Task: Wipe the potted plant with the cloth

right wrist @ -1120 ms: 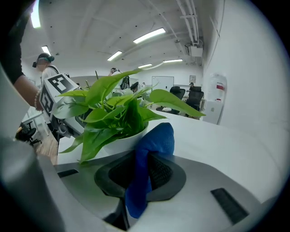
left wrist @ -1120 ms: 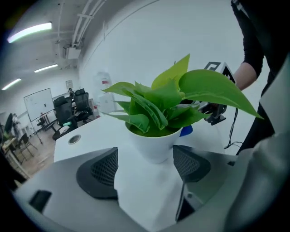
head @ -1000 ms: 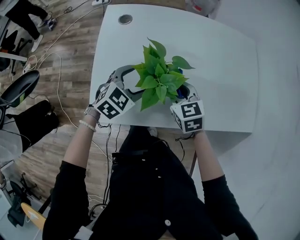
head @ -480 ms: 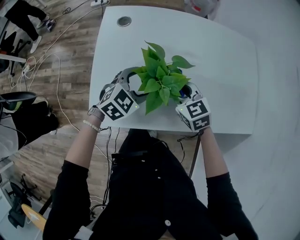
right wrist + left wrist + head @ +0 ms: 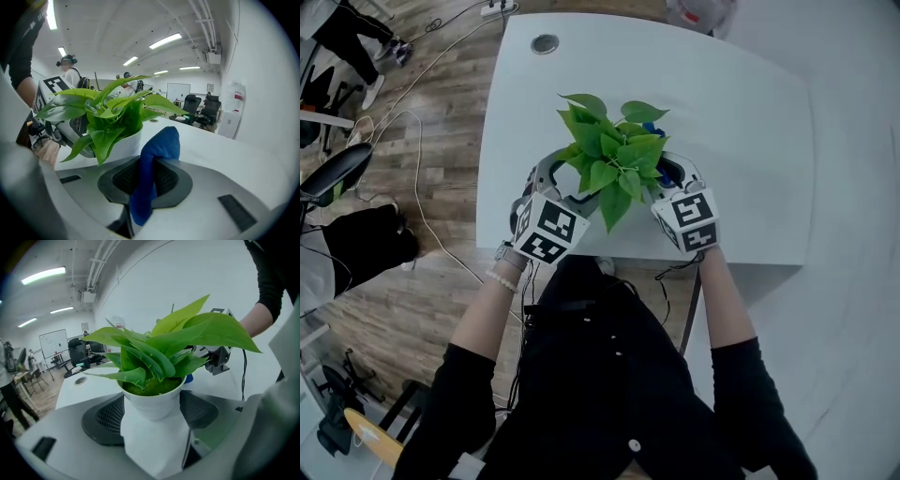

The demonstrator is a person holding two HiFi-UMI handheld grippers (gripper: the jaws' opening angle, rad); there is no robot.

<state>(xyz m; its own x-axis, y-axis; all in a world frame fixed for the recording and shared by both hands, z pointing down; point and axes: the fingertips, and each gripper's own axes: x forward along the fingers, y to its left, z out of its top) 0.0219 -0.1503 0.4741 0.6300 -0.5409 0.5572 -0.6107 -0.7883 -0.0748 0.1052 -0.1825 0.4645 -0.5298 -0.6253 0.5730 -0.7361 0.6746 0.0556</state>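
A leafy green plant (image 5: pixel 614 150) in a white pot (image 5: pixel 152 397) stands near the front edge of the white table (image 5: pixel 741 122). My left gripper (image 5: pixel 152 411) is shut on the white pot, with a jaw pad on each side of it. My right gripper (image 5: pixel 147 176) is shut on a blue cloth (image 5: pixel 152 164), whose folded top sticks up above the jaws just right of the pot (image 5: pixel 124 143). In the head view the left gripper (image 5: pixel 558 187) and the right gripper (image 5: pixel 670 178) flank the plant, and only a bit of the cloth (image 5: pixel 650 128) shows behind the leaves.
A round cable grommet (image 5: pixel 545 43) sits in the table's far left corner. Wooden floor with cables (image 5: pixel 412 122) and a chair (image 5: pixel 333 178) lie to the left. Other people and office chairs show far off in the right gripper view.
The plant has shifted left and slightly away, carried by the left gripper, which has drawn in closer under the leaves. The right gripper with the cloth has stayed beside the pot.
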